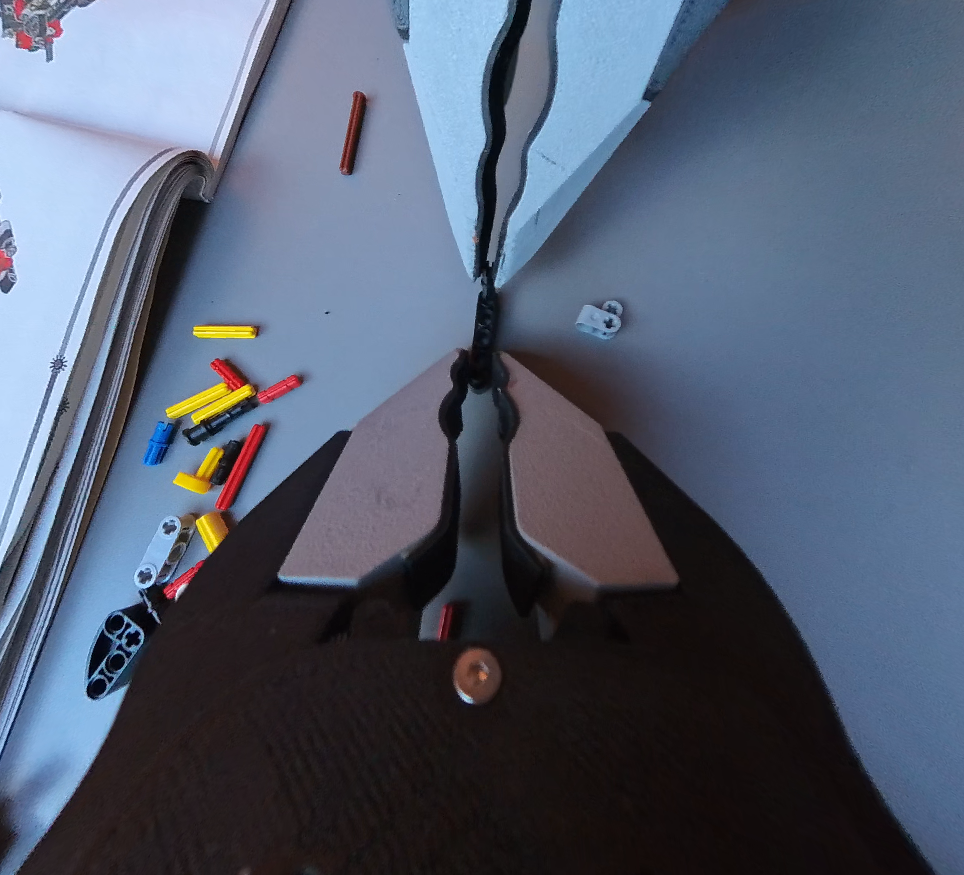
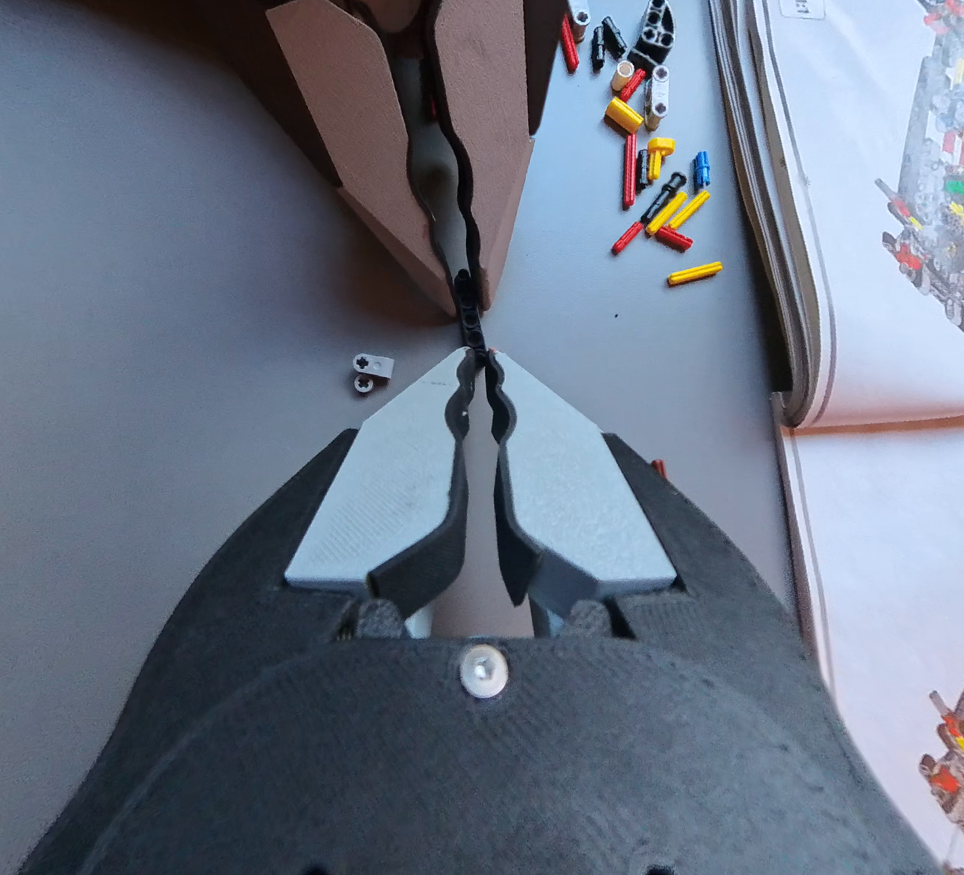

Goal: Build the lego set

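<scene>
Pinching one end of a black beam (image 1: 482, 328) between the tips of my left claw (image 1: 482, 370), I have its brown fingers (image 1: 396, 474) closed on it. The beam's other end sits in my right claw (image 2: 480, 359), whose grey fingers (image 2: 396, 485) are drawn in tight on it; the two claws face each other tip to tip, with only a short stretch of beam bare between them. Whether the beam rests on the grey table (image 1: 782, 276) or hangs just above it I cannot tell from these angles.

Just beside the tips, to the right of my left claw and to the left of my right one, lies a small grey connector (image 1: 600, 317) on the table, apart from both claws.

Behind my left claw's tips, deep between its fingers, a short red pin (image 1: 446, 621) shows.

To the left of my left claw lies a scatter of loose parts (image 1: 219, 432): yellow and red axles, a blue pin, black pins, a grey link and a black holed plate. Farther ahead on that side a brown axle (image 1: 353, 133) lies alone.

Beyond the scatter, on the far left, an open booklet (image 1: 104, 130) lies on the table, its pages showing pictures of a built model.
</scene>
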A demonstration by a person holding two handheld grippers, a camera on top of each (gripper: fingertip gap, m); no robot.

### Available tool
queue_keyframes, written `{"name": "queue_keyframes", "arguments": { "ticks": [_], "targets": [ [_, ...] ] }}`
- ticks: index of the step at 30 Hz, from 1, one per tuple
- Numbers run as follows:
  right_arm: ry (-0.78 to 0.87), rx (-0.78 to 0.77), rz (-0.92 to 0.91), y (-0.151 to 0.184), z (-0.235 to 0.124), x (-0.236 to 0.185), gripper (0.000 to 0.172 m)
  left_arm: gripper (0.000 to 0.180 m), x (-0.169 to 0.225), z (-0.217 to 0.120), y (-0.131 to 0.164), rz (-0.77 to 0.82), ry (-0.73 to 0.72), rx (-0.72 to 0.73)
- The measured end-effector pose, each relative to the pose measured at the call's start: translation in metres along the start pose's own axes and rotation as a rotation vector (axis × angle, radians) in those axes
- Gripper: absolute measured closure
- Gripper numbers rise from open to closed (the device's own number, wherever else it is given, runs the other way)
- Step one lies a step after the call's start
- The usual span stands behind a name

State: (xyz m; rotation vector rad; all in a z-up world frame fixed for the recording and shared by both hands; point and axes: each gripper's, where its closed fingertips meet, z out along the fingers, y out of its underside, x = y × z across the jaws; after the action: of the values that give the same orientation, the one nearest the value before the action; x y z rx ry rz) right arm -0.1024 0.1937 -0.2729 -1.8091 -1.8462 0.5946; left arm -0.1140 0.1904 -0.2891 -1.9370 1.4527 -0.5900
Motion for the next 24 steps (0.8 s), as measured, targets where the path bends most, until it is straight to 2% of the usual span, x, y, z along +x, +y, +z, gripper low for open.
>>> {"name": "queue_keyframes", "arguments": {
  "ticks": [8,20,24],
  "targets": [
    [0.014,-0.08,-0.098,-0.0019,0.0021,0.0011,0.171,0.175,0.0005,0.0005,-0.0002,0.014,0.0,0.0],
    [-0.039,-0.06,-0.085,-0.0013,0.003,0.0012,0.17,0.175,0.0007,0.0006,-0.0002,0.014,0.002,0.0],
    [-0.121,-0.038,0.008,0.0017,0.0021,0.0022,0.171,0.175,0.0007,0.0006,-0.0002,0.012,0.003,0.0]
  ]
}}
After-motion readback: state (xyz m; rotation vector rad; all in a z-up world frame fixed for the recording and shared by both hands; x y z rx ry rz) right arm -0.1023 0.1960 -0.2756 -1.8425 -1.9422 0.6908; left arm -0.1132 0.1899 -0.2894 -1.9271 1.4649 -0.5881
